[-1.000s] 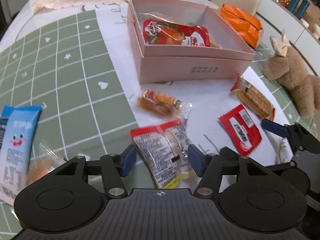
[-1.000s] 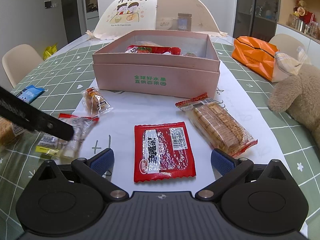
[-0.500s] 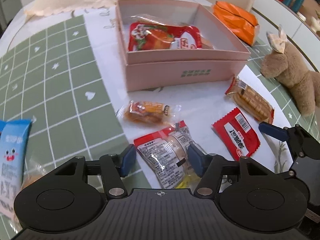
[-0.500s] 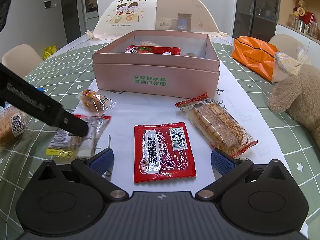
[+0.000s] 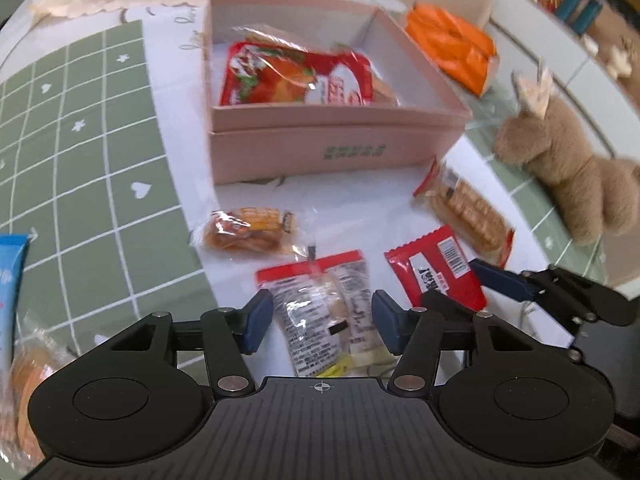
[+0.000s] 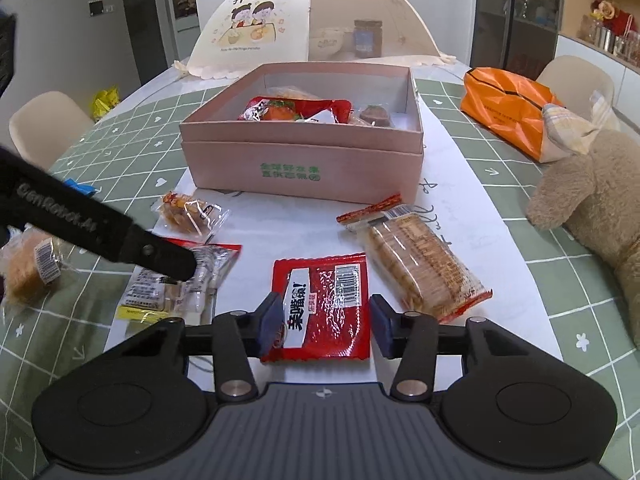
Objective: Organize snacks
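On the desk (image 6: 500,184), the box (image 6: 304,160) sits far, holding a large packet (image 6: 296,110). Near it lie a biscuit pack (image 6: 420,260) right, sachet (image 6: 320,304) centre, clear-wrapped snack (image 6: 180,280) left.

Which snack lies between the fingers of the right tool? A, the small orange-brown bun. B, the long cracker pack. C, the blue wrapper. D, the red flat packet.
D: the right tool has the red flat packet between its closing fingers, while the cracker pack lies off to its right on the table.
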The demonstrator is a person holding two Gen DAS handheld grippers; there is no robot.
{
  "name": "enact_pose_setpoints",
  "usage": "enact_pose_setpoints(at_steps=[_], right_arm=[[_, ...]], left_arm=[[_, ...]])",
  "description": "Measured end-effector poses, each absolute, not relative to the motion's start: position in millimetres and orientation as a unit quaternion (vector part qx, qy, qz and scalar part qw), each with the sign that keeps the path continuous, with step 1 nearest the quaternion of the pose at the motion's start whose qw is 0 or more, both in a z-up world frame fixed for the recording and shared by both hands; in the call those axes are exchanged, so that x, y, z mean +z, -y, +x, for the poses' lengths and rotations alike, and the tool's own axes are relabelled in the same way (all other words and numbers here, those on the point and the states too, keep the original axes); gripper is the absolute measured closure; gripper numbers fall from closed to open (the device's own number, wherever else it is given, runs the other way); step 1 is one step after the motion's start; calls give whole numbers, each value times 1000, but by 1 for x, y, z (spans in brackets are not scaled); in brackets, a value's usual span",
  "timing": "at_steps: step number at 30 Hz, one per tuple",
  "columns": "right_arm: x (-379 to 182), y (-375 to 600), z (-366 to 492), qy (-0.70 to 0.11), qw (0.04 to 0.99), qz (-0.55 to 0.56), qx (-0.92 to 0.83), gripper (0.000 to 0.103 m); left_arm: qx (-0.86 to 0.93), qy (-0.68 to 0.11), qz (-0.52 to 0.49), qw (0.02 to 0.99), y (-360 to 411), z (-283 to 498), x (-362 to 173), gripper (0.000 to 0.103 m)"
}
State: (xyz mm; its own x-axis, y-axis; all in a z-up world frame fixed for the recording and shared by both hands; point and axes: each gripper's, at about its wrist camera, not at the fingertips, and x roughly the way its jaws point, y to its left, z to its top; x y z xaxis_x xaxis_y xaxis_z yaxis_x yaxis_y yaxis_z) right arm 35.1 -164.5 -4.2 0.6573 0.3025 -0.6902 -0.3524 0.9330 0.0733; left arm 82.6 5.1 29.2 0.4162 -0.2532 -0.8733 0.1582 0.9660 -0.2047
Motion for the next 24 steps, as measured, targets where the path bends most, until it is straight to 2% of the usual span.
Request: enact_pose_setpoints(at_steps=[2, 4, 8, 10, 12, 15, 17, 19, 20, 21, 22, 24], right_arm=[[-6, 162, 31, -370, 911, -29, 178, 54], [-9, 158, 27, -368, 913, -31, 174, 48], [-13, 147, 14, -341, 922, -76, 164, 44], [-13, 148, 15, -341, 923, -79, 159, 39], [-14, 151, 19, -345, 924, -73, 151, 27], [-16, 161, 25, -357, 921, -40, 150, 22], [-17, 161, 25, -354, 923, -43, 146, 21], [-18, 160, 24, -352, 924, -40, 143, 20], [-18, 160, 23, -352, 924, -41, 143, 20], [-18, 161, 24, -353, 924, -40, 144, 20], [-17, 161, 24, -355, 922, -41, 146, 20], [-16, 163, 25, -361, 920, -41, 149, 20]], left_arm=[[-126, -518, -17, 846, 4, 85, 28, 39], [-128, -514, 4, 848, 11, 86, 27, 37], [-132, -513, 11, 848, 14, 88, 26, 35], [-131, -512, 13, 849, 15, 92, 26, 29], [-129, -510, 18, 850, 21, 97, 24, 24], [-132, -511, 33, 849, 33, 102, 20, 9], [-131, -507, 60, 850, 42, 100, 18, 7], [-143, -502, 66, 851, 43, 97, 17, 9], [-147, -498, 67, 852, 40, 94, 19, 14], [-149, -491, 70, 855, 36, 89, 21, 33], [-154, -487, 70, 857, 31, 84, 23, 41], [-167, -493, 47, 853, 20, 77, 25, 43]])
